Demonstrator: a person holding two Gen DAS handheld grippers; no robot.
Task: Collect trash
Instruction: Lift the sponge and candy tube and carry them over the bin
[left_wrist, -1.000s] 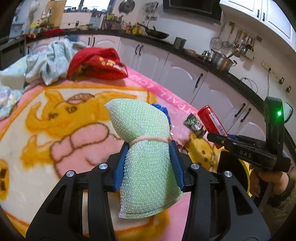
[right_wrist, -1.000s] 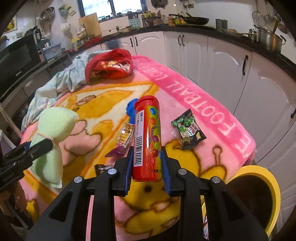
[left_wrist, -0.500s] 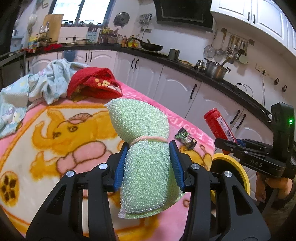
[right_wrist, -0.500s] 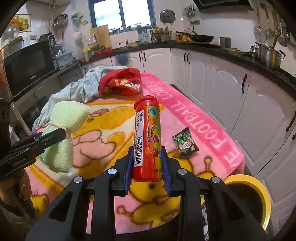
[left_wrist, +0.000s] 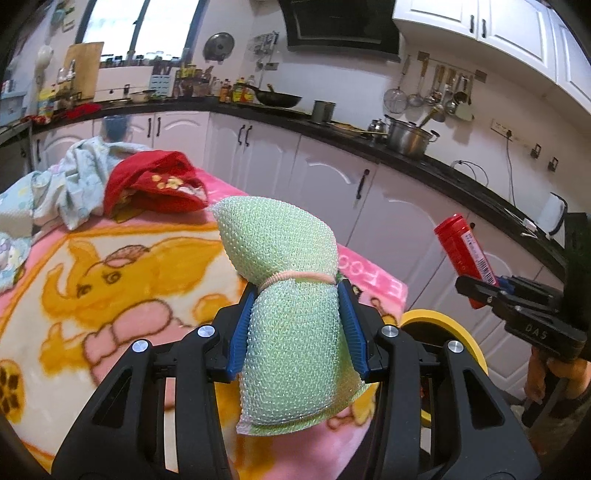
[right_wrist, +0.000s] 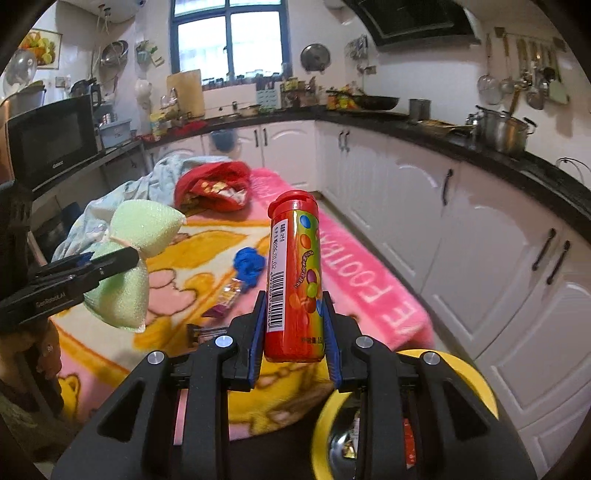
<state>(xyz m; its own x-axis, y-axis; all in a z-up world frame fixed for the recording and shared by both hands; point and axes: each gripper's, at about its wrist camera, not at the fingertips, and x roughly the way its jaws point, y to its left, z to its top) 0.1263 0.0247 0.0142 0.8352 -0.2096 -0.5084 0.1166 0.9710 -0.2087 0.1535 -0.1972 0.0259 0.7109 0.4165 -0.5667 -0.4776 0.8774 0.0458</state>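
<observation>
Kitchen bench under a pink cartoon fleece blanket (right_wrist: 369, 295); left tool (left_wrist: 295, 325) grips a green mesh scrubber (left_wrist: 284, 295), right tool (right_wrist: 293, 321) a red candy tube (right_wrist: 295, 273), yellow-rimmed bin (right_wrist: 476, 384) probably just below.

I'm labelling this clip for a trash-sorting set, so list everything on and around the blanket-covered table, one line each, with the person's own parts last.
Green mesh scouring pad tied with a band: 1, pale green, held above the table.
Red candy tube with barcode: 1, red, held upright above the table's near edge.
Blue crumpled scrap: 1, blue, mid-table.
Shiny snack wrapper: 1, purple and yellow, just in front of the scrap.
Cartoon fleece blanket: 1, pink and yellow, covering the table.
Red printed cloth: 1, far end.
Pale blue cloth: 1, beside it.
Yellow-rimmed bin: 1, below the near edge.
Left gripper: jaws shut on the pad.
Right gripper: jaws shut on the tube.
</observation>
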